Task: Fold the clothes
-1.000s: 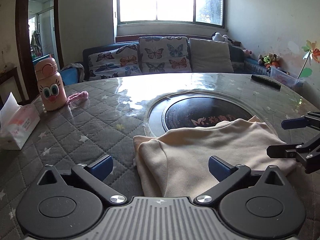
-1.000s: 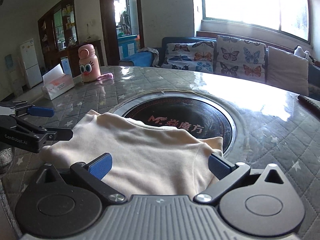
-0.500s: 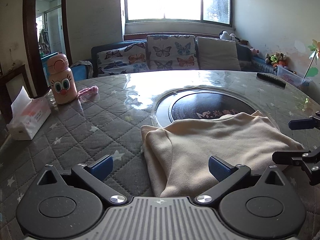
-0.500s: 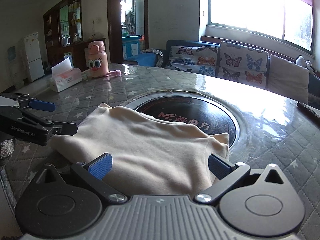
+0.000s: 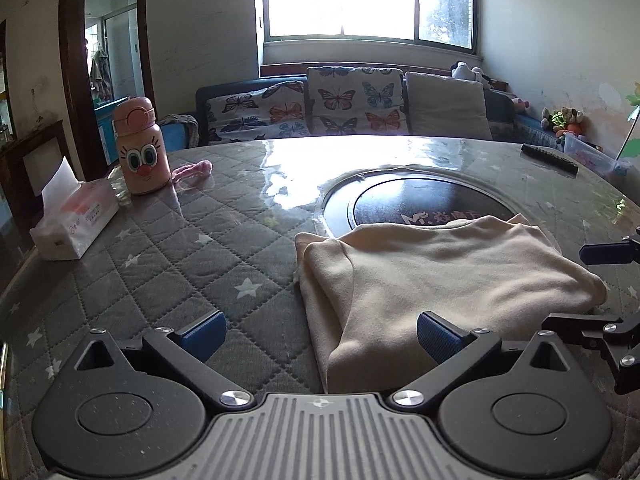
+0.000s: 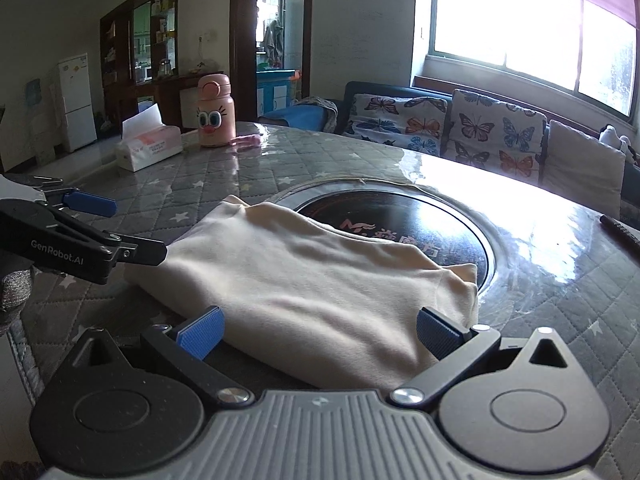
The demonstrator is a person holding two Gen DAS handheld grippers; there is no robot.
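Folded cream garment (image 5: 440, 276) on table, between spread, empty left gripper (image 5: 320, 330) and right gripper (image 6: 320, 326).

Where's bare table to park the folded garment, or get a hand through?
Free: the quilted stretch between the tissue box and the cream garment, and the glossy far side before the sofa, left of the remote. Crowded: the far-left corner with the pink bottle and pink strap; both open tools flank the garment.
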